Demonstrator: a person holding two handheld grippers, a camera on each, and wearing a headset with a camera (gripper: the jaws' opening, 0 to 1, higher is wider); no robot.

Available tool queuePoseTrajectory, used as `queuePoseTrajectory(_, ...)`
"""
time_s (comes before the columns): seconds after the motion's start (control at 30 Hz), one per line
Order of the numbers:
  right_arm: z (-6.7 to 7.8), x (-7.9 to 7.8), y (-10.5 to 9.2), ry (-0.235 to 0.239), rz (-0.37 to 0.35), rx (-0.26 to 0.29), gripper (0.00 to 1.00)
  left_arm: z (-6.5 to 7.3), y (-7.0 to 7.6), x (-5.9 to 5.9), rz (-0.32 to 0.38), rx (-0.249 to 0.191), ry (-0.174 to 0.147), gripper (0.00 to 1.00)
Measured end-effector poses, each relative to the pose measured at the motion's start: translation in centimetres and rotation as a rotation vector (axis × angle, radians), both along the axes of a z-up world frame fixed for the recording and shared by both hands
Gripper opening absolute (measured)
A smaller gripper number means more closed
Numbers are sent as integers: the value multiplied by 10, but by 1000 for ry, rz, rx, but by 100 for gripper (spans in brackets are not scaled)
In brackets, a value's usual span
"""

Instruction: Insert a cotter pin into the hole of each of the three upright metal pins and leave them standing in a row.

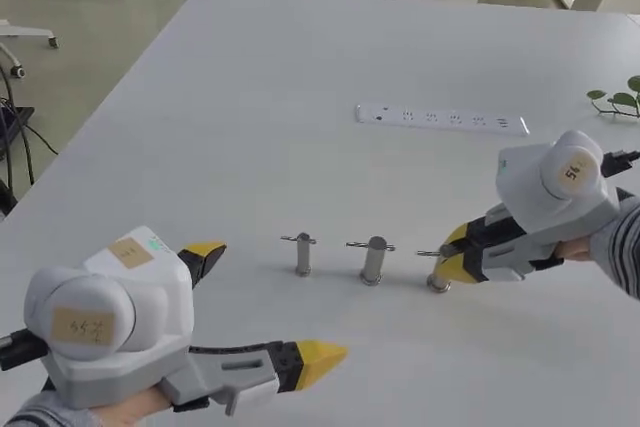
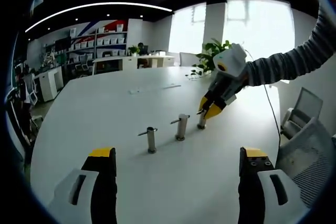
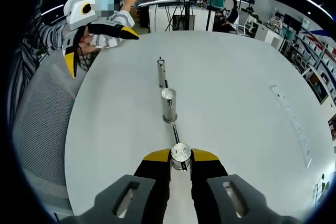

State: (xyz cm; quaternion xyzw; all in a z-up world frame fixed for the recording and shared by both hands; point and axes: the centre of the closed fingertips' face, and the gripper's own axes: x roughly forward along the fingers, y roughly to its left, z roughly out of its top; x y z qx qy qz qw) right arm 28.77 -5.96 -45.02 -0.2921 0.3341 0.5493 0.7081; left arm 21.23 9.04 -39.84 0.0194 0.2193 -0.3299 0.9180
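**Inspector:** Head view?
**Assistant:** Three metal pins stand in a row on the worktop (image 1: 250,97). The left pin (image 1: 303,254) and middle pin (image 1: 373,260) each carry a cotter pin (image 1: 355,245) crosswise. The right claw (image 1: 448,252) is closed about the end pin (image 1: 438,285).
**Inspector:** Left gripper view?
**Assistant:** The left claw (image 2: 178,153) gapes wide, holding nothing, short of the row.
**Inspector:** Right gripper view?
**Assistant:** Jaws pinch the end pin's head. The thin rod beyond is likely its cotter.
**Inspector:** Hazard?
**Assistant:** A skewed release could topple it into the middle pin. The pin holes are the sole receptacles.

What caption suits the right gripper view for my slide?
Right tool grips the nearest metal pin, first of three upright in a row.
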Motion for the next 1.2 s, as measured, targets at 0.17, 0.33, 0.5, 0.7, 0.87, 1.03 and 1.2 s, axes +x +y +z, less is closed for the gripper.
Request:
queuePoseTrajectory(0.17, 0, 2, 1, 1, 12, 8, 8, 0, 1, 0, 2, -1, 3, 97)
queuePoseTrajectory(0.33, 0, 3, 1, 14, 22, 14, 8, -1, 1, 0, 3, 1, 9, 97)
queuePoseTrajectory(0.5, -1, 3, -1, 18, 26, 11, 9, -3, 2, 1, 9, -2, 16, 97)
queuePoseTrajectory(0.7, -4, 3, -2, 11, 36, -1, 9, -4, 2, 2, 16, -12, 25, 97)
queuePoseTrajectory(0.87, -9, 5, -9, -43, 58, -61, 11, -4, 4, 3, 20, -15, 34, 96)
queuePoseTrajectory(1.03, -2, 7, -12, -81, 10, -49, 24, -1, 6, 5, 26, -18, 39, 96)
queuePoseTrajectory(1.2, 8, 3, -20, -95, -90, -19, 30, 3, 6, 6, 24, -26, 38, 95)
